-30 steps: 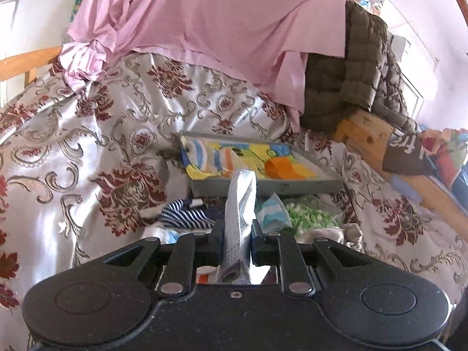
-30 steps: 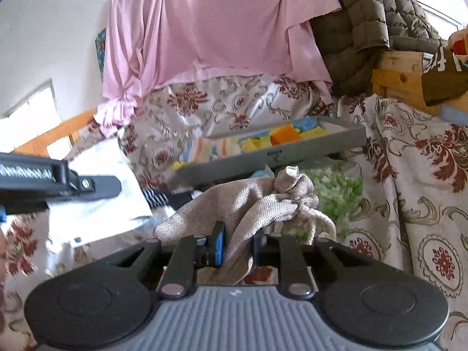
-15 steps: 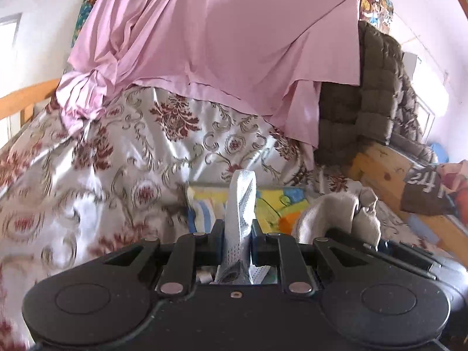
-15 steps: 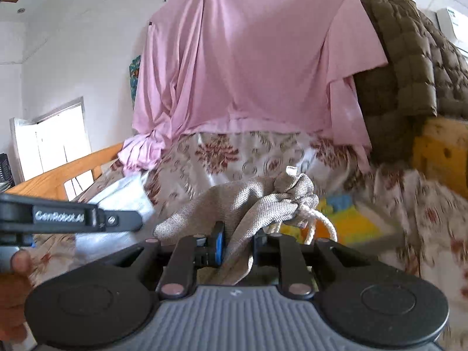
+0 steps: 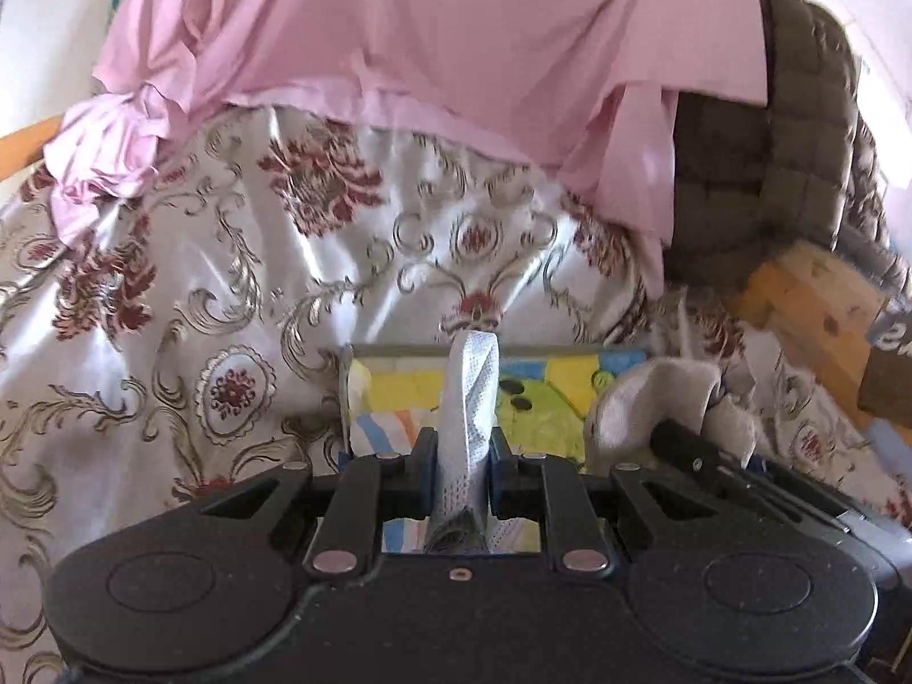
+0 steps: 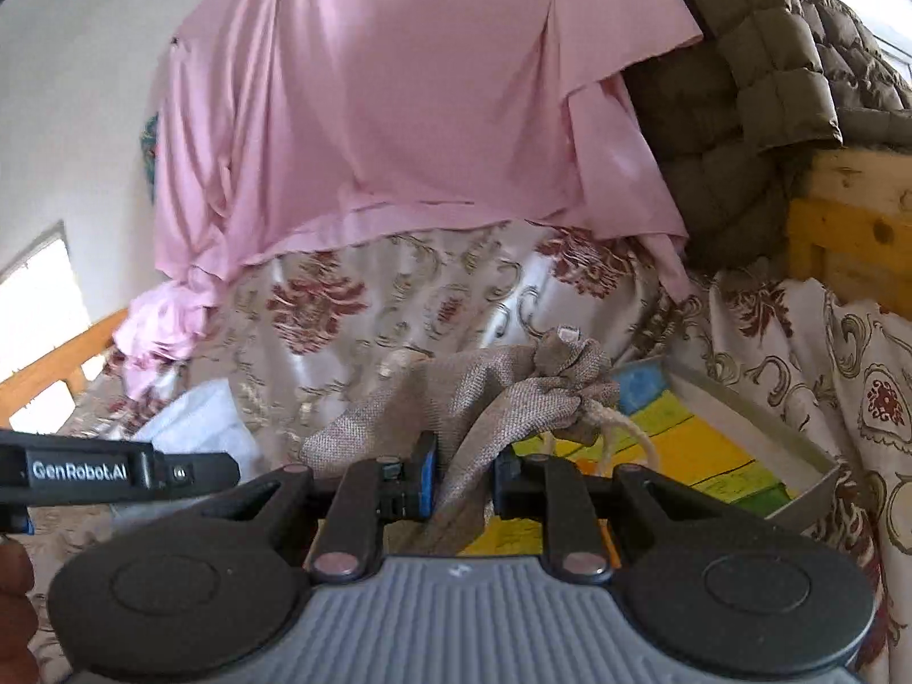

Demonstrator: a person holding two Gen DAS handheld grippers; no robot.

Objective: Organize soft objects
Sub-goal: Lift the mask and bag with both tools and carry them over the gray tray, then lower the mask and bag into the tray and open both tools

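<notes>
1. Grey-white mesh cloth (image 5: 470, 399), rolled into a narrow strip, stands clamped between the fingers of the left tool (image 5: 463, 459); its upper end rises above the fingertips and its rolled lower end shows behind them.
2. Beige burlap bag (image 6: 484, 399) is pinched in the right tool (image 6: 460, 481); its bunched, knotted neck sits up beyond the fingertips, and a pale cord (image 6: 621, 427) loops down from it.
3. Both tools hang over a grey tray (image 6: 758, 433) that lies on the bed; inside it are bright cloths in yellow, green, blue and orange stripes.
4. In the left wrist view the tray's far rim (image 5: 399, 349) sits just behind the mesh strip, and the colourful cloths (image 5: 399, 393) fill the space on both sides of it.
5. At the right of that view the burlap bag (image 5: 655, 399) shows again, held by the dark finger of the right tool (image 5: 695, 456), near the mesh strip and over the same tray.
6. In the right wrist view the left tool (image 6: 196, 470) reaches in from the left edge as a black bar with white lettering, with pale cloth (image 6: 196, 427) behind it.
7. Shiny floral bedspread (image 5: 228, 296) in cream, gold and dark red covers the bed.
8. Pink sheet (image 5: 427, 40) hangs behind it, a brown quilted blanket (image 6: 741, 85) is draped to the right, and a wooden frame (image 6: 843, 228) stands below that blanket.
</notes>
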